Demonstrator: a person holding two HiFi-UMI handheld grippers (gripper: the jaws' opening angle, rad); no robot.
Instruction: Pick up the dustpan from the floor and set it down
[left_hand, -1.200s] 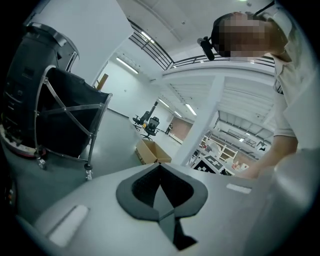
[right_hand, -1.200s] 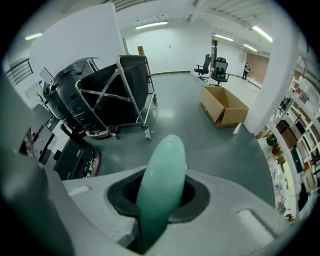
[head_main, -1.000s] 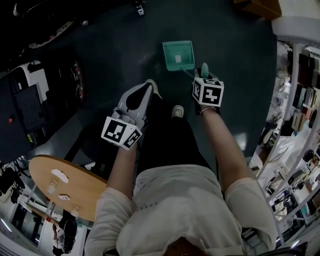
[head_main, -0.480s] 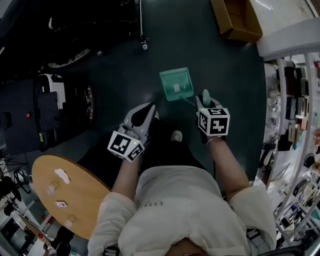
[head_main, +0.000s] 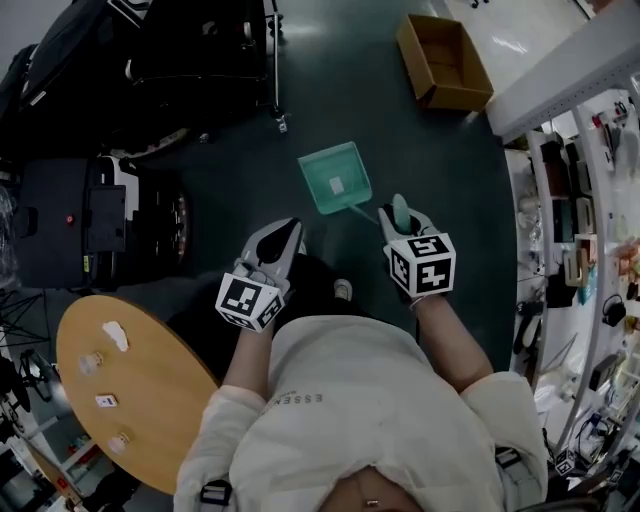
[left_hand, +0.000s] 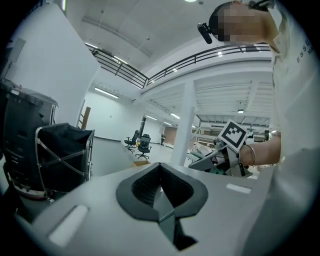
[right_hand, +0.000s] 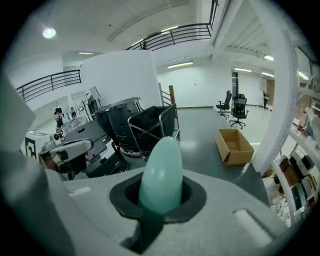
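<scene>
In the head view the green dustpan (head_main: 334, 178) hangs above the dark floor, pan end away from me. My right gripper (head_main: 400, 215) is shut on its handle, and the handle's rounded green tip (right_hand: 161, 175) pokes out between the jaws in the right gripper view. My left gripper (head_main: 278, 240) is beside it to the left, above my shoe, shut with nothing in it. The closed dark pads (left_hand: 162, 187) show in the left gripper view, with the right gripper (left_hand: 220, 155) off to the right. The left gripper (right_hand: 70, 150) shows at the left of the right gripper view.
An open cardboard box (head_main: 445, 62) lies on the floor ahead to the right. Black carts (head_main: 200, 50) and a dark machine (head_main: 90, 225) stand to the left. A round wooden table (head_main: 120, 390) is at my left side. Shelving (head_main: 580, 230) lines the right.
Both grippers have risen as I stand up. The dustpan has come up off the floor in the right gripper, and more of the floor ahead and the box now show.
</scene>
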